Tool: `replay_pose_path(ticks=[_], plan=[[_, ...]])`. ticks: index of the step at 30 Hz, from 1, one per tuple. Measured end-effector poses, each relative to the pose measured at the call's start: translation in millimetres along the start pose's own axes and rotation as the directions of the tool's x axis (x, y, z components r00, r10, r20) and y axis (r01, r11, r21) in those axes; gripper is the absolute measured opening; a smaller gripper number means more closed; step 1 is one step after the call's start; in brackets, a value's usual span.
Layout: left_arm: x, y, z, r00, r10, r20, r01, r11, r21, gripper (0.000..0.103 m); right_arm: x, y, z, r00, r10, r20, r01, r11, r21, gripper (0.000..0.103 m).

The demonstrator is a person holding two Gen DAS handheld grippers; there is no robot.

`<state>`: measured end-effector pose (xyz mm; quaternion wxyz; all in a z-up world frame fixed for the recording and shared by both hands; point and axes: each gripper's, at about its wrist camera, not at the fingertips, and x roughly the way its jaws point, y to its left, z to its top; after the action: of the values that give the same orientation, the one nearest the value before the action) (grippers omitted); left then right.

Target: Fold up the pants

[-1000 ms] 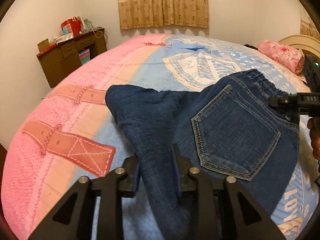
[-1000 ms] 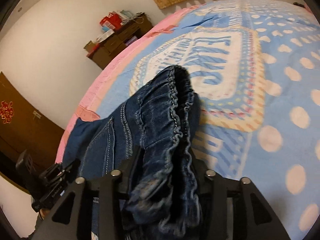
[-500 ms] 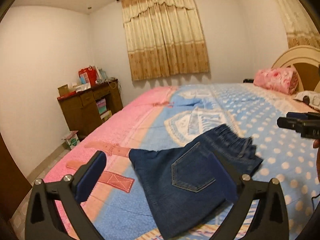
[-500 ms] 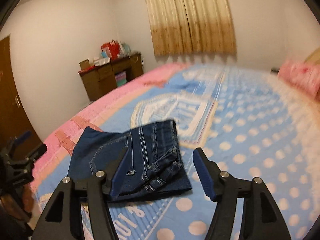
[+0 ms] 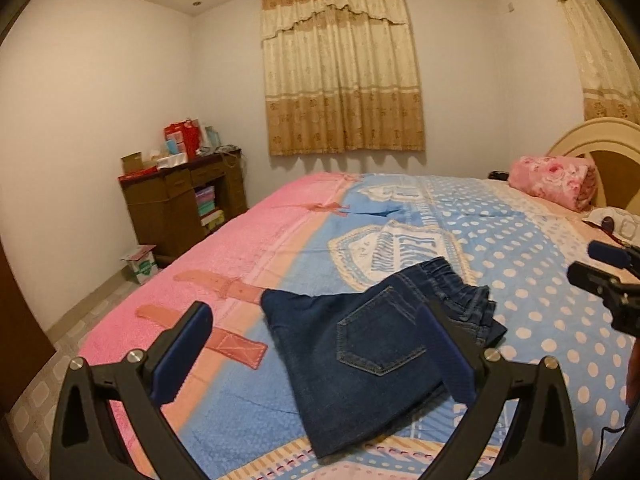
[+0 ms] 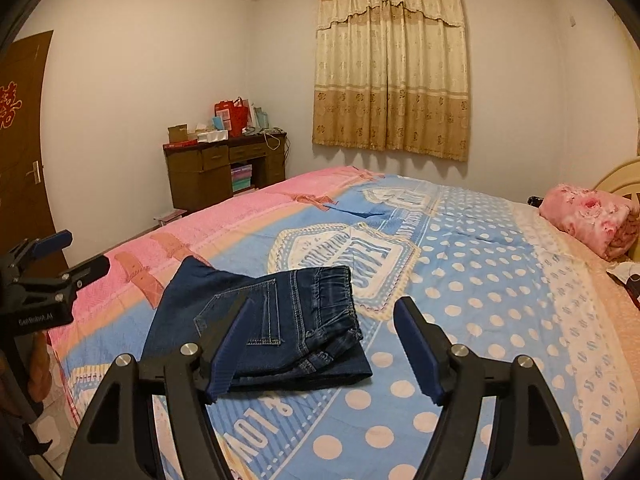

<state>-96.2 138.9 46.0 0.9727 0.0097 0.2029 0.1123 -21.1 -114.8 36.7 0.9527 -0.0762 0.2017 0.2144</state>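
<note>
Dark blue jeans (image 5: 372, 352) lie folded in a compact stack near the bed's front edge, back pocket up, elastic waistband toward the headboard. They also show in the right wrist view (image 6: 264, 328). My left gripper (image 5: 316, 356) is open and empty, held back above the jeans. My right gripper (image 6: 324, 348) is open and empty, also pulled back from them. Each gripper appears in the other's view: the right one (image 5: 608, 280) at the right edge, the left one (image 6: 44, 276) at the left edge.
The bed (image 5: 520, 240) has a pink and blue dotted cover. A pink rolled blanket (image 5: 556, 180) lies by the headboard (image 5: 600, 140). A brown desk (image 5: 180, 204) with boxes stands in the far corner. A door (image 6: 24, 140) is at left.
Both grippers let go of the jeans, opened and drew back and up from the bed. The jeans now lie folded on the cover.
</note>
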Motion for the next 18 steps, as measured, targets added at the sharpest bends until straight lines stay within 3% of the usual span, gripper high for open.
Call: replay_pose_path(ticks=[18], plan=[[2.6,9.0,-1.3,1.000,0.016,-0.005,-0.016,1.000,0.001,0.103,0.5,8.4,-0.8,1.000,0.014,0.028,-0.014,1.000,-0.006,0.073]])
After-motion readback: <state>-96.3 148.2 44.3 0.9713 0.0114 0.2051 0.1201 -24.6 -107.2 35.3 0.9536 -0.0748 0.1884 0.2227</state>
